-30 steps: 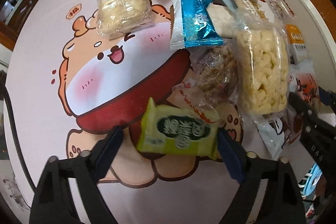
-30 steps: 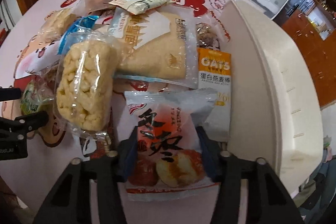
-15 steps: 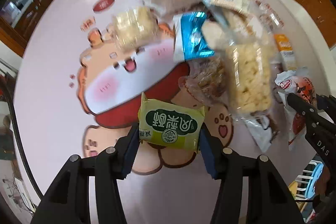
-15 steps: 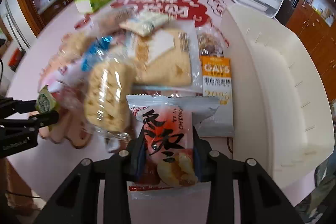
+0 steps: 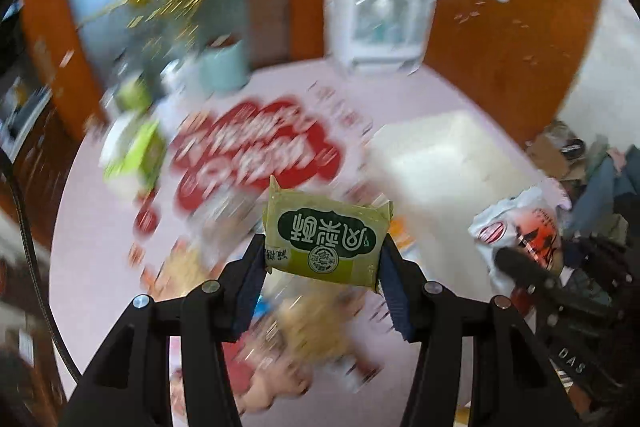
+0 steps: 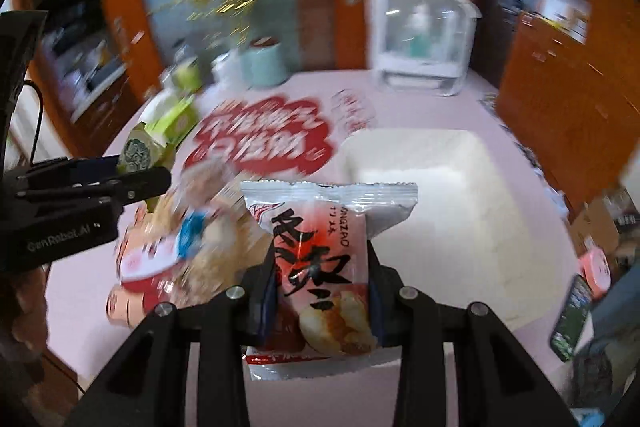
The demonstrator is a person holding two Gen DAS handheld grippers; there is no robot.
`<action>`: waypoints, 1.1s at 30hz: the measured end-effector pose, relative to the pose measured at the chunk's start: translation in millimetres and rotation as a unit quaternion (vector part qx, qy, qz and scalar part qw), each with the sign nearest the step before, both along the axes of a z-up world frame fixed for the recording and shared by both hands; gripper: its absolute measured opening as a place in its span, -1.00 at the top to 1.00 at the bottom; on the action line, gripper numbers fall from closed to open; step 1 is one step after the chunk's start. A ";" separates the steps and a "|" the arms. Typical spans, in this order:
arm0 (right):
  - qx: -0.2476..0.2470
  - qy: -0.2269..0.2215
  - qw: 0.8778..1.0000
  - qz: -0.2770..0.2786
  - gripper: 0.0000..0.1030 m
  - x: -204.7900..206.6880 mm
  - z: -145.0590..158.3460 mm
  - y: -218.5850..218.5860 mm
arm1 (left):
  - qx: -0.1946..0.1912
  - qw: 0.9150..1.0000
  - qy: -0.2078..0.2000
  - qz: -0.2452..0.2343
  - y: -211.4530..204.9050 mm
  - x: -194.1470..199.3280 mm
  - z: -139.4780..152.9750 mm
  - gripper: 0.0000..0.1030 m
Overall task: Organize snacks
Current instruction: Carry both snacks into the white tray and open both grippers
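jaws clamp green packet (image 5: 326,241) left | red-white packet (image 6: 320,267) right; phone (image 6: 570,323) right-view only

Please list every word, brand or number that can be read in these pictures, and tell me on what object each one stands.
"GenRobot.AI": side of the left gripper.
"DAS": body of the right gripper.
"NGZAO": red and white snack packet, partly cut off.
Chinese characters on the green snack packet appear upside down.
Tablecloth lettering: too blurred.

Two grippers: left gripper (image 5: 322,267), right gripper (image 6: 322,301). One green packet (image 5: 326,241), one red-and-white packet (image 6: 320,267), one white bin (image 6: 432,211), one tissue box (image 5: 136,157), one desk (image 5: 100,247).
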State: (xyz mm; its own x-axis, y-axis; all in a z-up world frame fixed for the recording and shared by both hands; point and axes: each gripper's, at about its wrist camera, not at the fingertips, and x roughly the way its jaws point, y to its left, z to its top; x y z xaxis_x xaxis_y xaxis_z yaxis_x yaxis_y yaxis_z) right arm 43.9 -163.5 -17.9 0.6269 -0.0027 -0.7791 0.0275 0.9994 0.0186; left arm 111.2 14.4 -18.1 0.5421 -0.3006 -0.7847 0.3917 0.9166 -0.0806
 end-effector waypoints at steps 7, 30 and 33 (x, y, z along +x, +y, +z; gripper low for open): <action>0.019 -0.018 0.994 -0.110 0.28 23.0 26.5 -94.7 | -0.003 0.997 -0.024 -0.076 -125.3 41.1 17.2 -0.02; 0.031 0.047 0.989 -0.139 -0.64 73.3 -41.3 -182.7 | -0.031 0.993 0.104 -0.039 -213.1 111.8 -71.4 -0.99; 0.036 0.035 0.990 -0.134 -0.64 69.5 -32.8 -178.2 | -0.050 0.994 0.090 -0.024 -194.3 105.4 -56.3 -0.99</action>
